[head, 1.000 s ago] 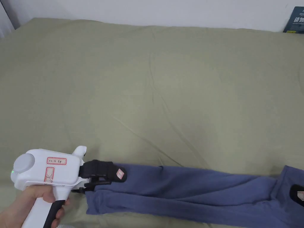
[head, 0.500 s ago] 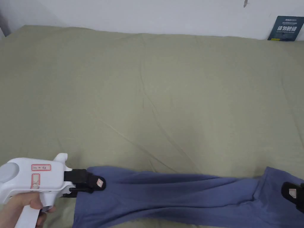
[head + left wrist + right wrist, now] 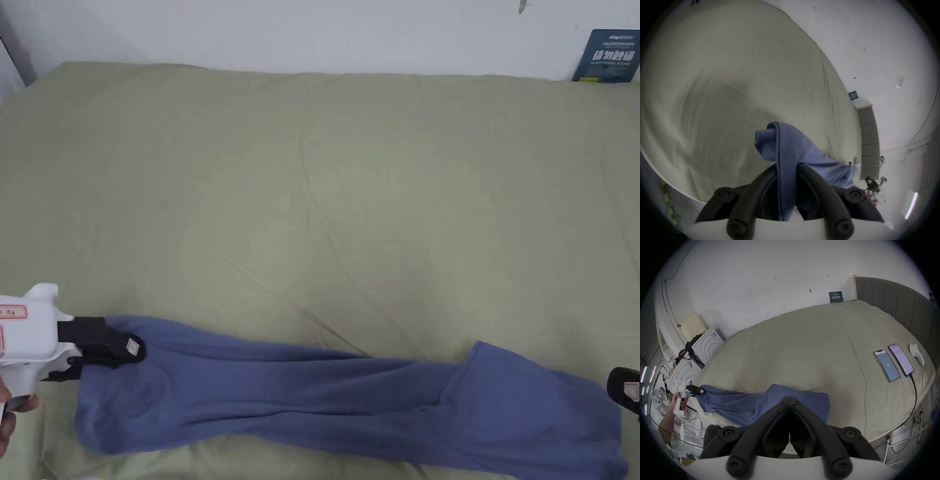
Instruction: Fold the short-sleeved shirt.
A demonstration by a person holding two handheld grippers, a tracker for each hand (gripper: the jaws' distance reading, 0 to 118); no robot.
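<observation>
Here the left gripper [image 3: 119,350] is pinching the left end of the blue shirt [image 3: 325,400], cloth bunching between its jaws. The right gripper [image 3: 790,398] is holding its jaws pressed together, empty. The shirt is lying stretched along the near edge of the green bed [image 3: 350,187]. Two phones [image 3: 886,365] are lying at far right.

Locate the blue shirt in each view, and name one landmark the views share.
Head view: blue shirt stretched across the bottom.
Left gripper view: lower centre, bunched between this hand-held gripper's jaws.
Right gripper view: lower centre-left.
Shared landmark: dark wall sign.
</observation>
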